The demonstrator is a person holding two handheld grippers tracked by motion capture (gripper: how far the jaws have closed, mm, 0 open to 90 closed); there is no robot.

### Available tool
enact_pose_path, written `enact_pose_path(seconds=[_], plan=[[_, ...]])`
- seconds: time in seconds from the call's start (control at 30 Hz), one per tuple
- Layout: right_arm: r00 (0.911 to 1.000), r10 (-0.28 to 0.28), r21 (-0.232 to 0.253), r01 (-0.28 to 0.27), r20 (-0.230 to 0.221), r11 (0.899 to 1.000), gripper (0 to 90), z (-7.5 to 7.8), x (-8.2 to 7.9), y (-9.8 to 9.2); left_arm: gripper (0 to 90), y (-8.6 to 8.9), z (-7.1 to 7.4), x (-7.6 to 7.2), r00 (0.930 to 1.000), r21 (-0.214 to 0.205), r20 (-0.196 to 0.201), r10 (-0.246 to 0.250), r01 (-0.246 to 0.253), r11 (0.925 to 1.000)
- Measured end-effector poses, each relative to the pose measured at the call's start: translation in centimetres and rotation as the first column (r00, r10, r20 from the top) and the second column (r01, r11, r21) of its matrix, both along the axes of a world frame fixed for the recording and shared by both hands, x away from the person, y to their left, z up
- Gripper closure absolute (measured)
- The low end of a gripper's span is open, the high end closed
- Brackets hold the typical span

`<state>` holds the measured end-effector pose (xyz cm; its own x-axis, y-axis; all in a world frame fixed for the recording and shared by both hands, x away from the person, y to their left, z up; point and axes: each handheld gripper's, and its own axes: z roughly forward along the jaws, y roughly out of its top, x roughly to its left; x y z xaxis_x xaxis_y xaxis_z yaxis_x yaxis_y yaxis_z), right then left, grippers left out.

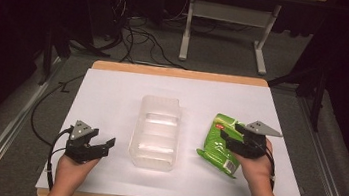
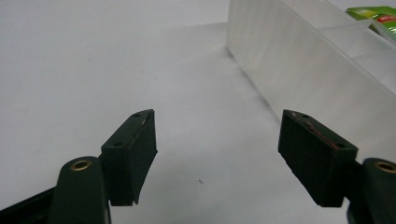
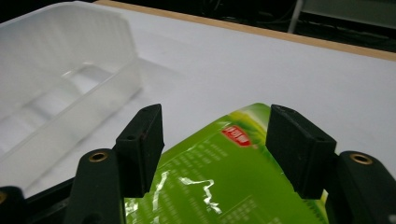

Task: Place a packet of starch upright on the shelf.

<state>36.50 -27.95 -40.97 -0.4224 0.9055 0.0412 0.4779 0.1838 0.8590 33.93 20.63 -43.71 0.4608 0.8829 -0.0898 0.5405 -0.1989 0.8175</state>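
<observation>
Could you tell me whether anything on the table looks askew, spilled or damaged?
Nothing stands out. The clear bin sits upright, and the green packet lies flat beside it, its film only creased.

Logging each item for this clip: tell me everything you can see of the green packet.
The green packet is a glossy, crinkly pouch with white print, a small red label and a white patch at its near corner. It lies flat on the white table, right of the clear bin. The right gripper is open, its jaws straddling the packet.
</observation>
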Motion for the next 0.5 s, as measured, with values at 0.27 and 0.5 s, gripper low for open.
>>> enact_pose_path(seconds=[0.27,0.5], plan=[[0.9984,-0.056,0.014,0.056,-0.009,0.998,36.8,-1.5,0.8,-2.7,26.7,0.8,-0.4,0.3,0.9996,0.020,-0.009,0.026,-0.026,0.9995],[0.9903,-0.131,0.007,0.132,-0.045,0.991,37.9,-2.4,1.2,-5.9,27.0,0.4,-0.3,0.0,0.9996,0.003,0.003,0.028,-0.028,0.9996]])
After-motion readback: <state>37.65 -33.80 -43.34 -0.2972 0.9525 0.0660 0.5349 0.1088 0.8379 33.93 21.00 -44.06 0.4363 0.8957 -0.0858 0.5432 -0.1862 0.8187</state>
